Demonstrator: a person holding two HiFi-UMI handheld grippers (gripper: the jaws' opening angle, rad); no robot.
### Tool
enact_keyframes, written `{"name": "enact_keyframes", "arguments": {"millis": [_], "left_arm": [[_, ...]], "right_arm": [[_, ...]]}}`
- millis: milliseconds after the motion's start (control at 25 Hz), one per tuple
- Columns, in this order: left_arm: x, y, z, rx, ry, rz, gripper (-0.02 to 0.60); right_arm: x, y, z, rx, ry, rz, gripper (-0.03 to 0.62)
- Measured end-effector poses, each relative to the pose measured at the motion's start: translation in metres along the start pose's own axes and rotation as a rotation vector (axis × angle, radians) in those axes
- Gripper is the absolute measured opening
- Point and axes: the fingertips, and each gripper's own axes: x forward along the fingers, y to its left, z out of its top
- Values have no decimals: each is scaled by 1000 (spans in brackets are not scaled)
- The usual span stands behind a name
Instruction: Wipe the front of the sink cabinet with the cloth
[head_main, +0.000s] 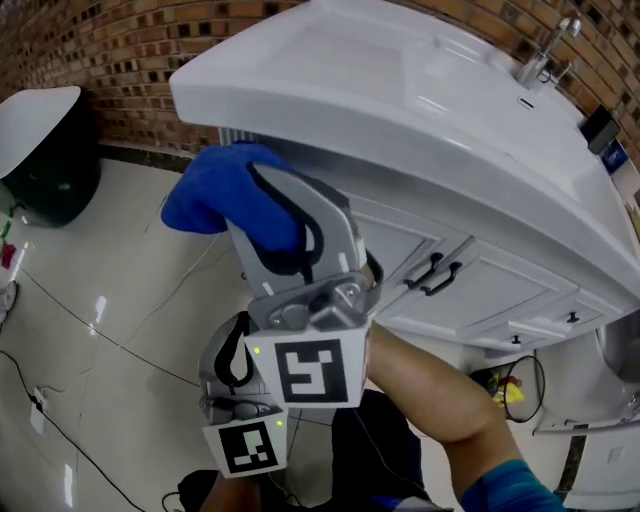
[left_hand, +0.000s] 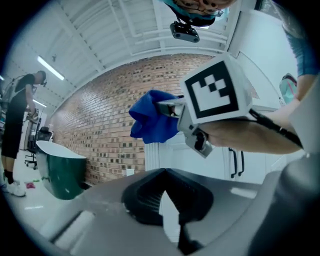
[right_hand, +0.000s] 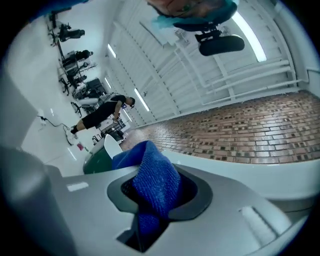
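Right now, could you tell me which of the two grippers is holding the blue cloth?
The right gripper: its jaws are clamped on the blue cloth, while the left gripper has shut, empty jaws.

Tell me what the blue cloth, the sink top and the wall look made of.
Cloth: likely microfibre or terry, matt; a nubby looped weave shows. Sink top: probably glazed ceramic or cast resin, glossy white with soft highlights. Wall: brick or brick veneer, matt, with mortar joints.

Your blue woven cloth (right_hand: 152, 185) looks matt and nubbly. The white sink cabinet (head_main: 480, 290) shines smooth; the red brick wall (head_main: 130, 50), rough.
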Motion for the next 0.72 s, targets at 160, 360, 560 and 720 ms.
{"name": "enact_keyframes", "arguments": {"millis": [160, 360, 560, 720], "left_arm": [[-1, -24, -5, 55, -5, -62, 6], [9, -56, -19, 10, -2, -147, 6], [20, -84, -40, 36, 34, -240, 6], [25, -108, -50, 47, 46, -317, 6]], "right_arm": [[1, -17, -24, -28, 79, -68, 101], [-31, -61, -40, -55, 115, -132, 103], [-77, -99, -48, -90, 149, -209, 103], [-118, -128, -55, -100, 179, -284, 103]]}}
